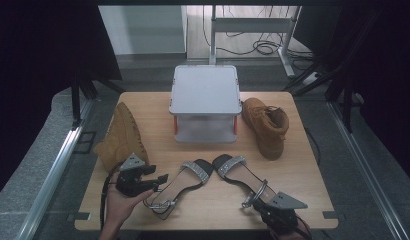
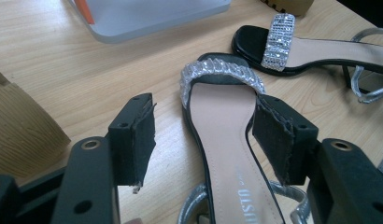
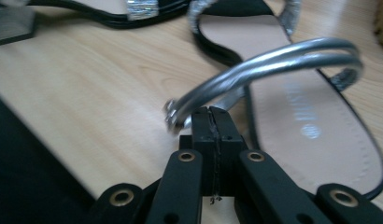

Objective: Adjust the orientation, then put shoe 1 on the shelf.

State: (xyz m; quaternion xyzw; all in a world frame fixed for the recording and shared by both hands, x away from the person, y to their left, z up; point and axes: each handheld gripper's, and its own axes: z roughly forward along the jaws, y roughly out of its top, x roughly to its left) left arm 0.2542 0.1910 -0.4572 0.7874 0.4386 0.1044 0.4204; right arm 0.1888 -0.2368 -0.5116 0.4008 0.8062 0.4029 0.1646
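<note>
1. high view gives me a light wooden table [image 1: 143, 107] with a grey two-tier plastic stand [image 1: 205, 102] at its far middle, a tan suede boot lying on its side [image 1: 120, 137] to the left and a second tan lace-up boot upright [image 1: 265, 125] to the right.
2. two black flat sandals with glittery silver toe bands lie side by side near my edge: the left sandal [image 1: 180, 185] and the right sandal [image 1: 238, 175].
3. my left gripper [image 1: 160, 181] sits just beside the left sandal's heel end, and the hand [image 1: 120, 202] cradles it from below.
4. left gripper view: the jaws stand wide apart, one pad on each side of the left sandal's [image 2: 227, 140] beige insole, and neither pad presses on it; nothing is gripped.
5. my right gripper [image 1: 260, 200] is at the heel end of the right sandal.
6. right gripper view: the jaws are pressed together, with the silver ankle strap [image 3: 269, 63] of the right sandal [image 3: 297, 121] arching just above their tips. i cannot tell whether any of the strap is pinched.
</note>
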